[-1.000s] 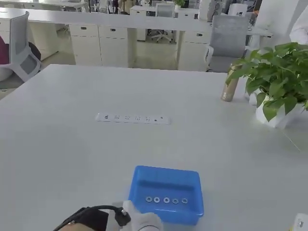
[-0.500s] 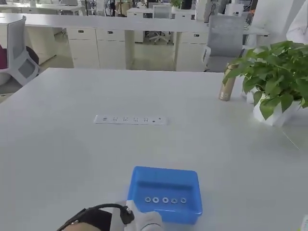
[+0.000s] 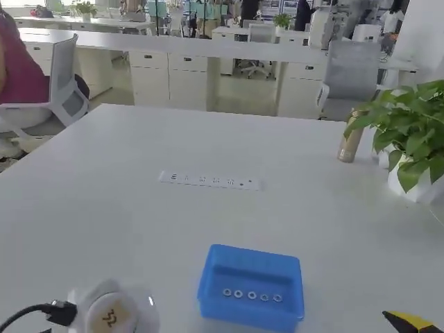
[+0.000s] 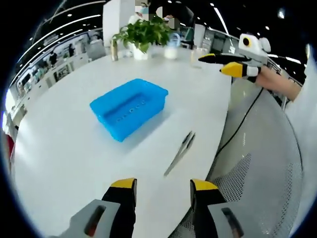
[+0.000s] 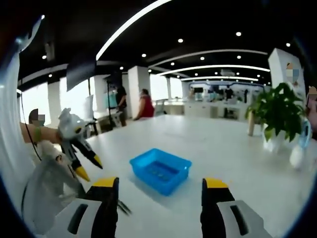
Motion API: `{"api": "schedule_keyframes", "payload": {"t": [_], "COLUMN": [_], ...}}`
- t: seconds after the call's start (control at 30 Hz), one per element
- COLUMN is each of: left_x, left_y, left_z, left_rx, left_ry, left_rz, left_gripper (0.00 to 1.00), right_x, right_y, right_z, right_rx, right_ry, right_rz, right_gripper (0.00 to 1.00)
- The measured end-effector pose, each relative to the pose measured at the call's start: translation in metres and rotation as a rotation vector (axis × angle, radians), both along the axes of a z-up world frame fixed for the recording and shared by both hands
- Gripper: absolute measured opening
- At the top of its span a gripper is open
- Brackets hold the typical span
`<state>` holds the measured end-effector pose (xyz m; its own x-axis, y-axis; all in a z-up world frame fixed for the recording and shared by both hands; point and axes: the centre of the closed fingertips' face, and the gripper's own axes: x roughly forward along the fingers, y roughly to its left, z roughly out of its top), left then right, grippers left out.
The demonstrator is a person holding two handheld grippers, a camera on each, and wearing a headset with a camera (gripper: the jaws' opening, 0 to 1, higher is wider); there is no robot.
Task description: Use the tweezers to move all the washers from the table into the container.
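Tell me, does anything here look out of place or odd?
Nothing spilled or damaged. Five washers sit in a row inside the tray. The tweezers lie near the table edge; the left gripper and right gripper are open, empty.

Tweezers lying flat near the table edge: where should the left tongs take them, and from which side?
Grip the tweezers around mid-length, coming down from above with the open left tongs closing across the narrow width. They lie flat and thin on the table, pointing roughly away from the tongs, so little turning seems needed.
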<state>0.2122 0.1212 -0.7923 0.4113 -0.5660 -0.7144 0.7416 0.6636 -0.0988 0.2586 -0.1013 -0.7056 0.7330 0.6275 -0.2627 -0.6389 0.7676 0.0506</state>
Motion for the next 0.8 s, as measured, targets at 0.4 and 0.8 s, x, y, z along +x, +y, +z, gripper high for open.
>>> {"api": "schedule_keyframes", "payload": {"t": [0.4,0.8], "left_x": [0.024,0.037], "left_y": [0.034,0.049], "left_z": [0.105,0.122], "left_rx": [-0.362,-0.464], "left_ry": [-0.488,-0.568], "left_rz": [0.438,0.581], "left_gripper": [0.72,0.98], "right_x": [0.013,0.008], "right_y": [-0.011,-0.013], "right_z": [0.046,0.052], "right_rx": [0.089,0.052], "right_ry": [-0.124,-0.164], "right_rz": [-0.064,-0.123], "right_gripper": [0.96,0.99]}}
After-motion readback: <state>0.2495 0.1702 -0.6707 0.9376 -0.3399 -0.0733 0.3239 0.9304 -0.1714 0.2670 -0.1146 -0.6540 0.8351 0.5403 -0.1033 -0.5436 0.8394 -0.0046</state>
